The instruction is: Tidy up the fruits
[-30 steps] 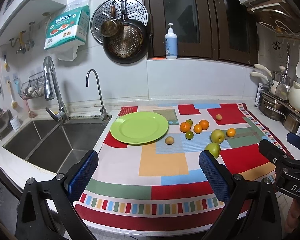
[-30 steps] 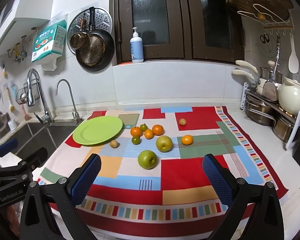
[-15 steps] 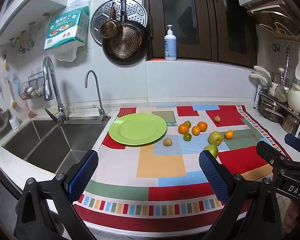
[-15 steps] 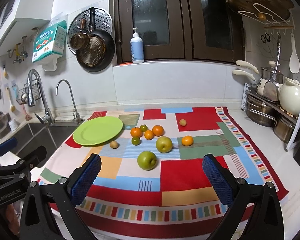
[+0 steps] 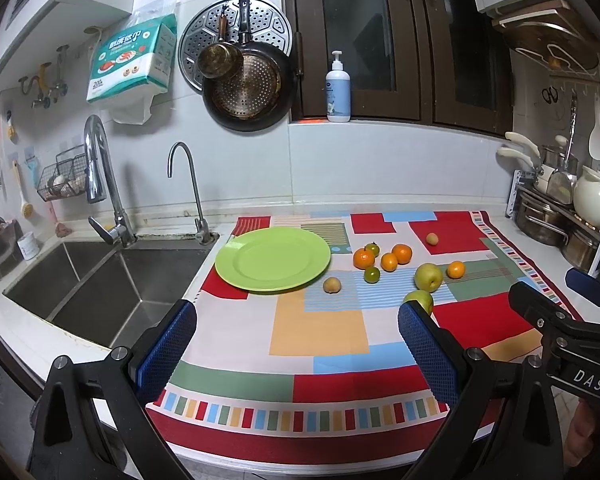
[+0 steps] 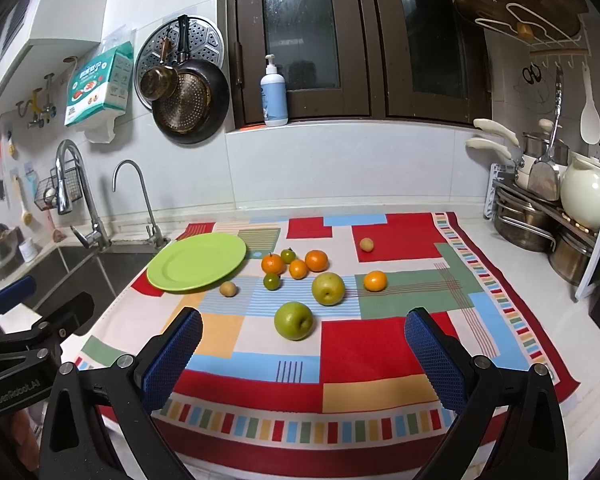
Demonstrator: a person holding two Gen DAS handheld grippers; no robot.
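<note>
Both tongs stand with their blue pads spread wide and nothing between them. Left gripper (image 5: pixel 296 344) hovers over the near part of the patchwork cloth (image 5: pixel 320 328), aimed at the empty green plate (image 5: pixel 273 259), which lies ahead of it and slightly to its left beside the sink (image 5: pixel 100 280); this suggests the plate is the collection point.

Right gripper (image 6: pixel 302 350) is aimed at the fruit. The green apple (image 6: pixel 294 320) lies directly ahead of it, centred between its pads, so it is probably the first pick. Just beyond sits the yellow-green apple (image 6: pixel 328 288), with one mandarin (image 6: pixel 375 281) to its right. Further ahead and left, a cluster of mandarins (image 6: pixel 298 269) and two small green citrus (image 6: pixel 272 281) lies just beside the plate. No fruit is on the plate; sorting has not begun.
</note>
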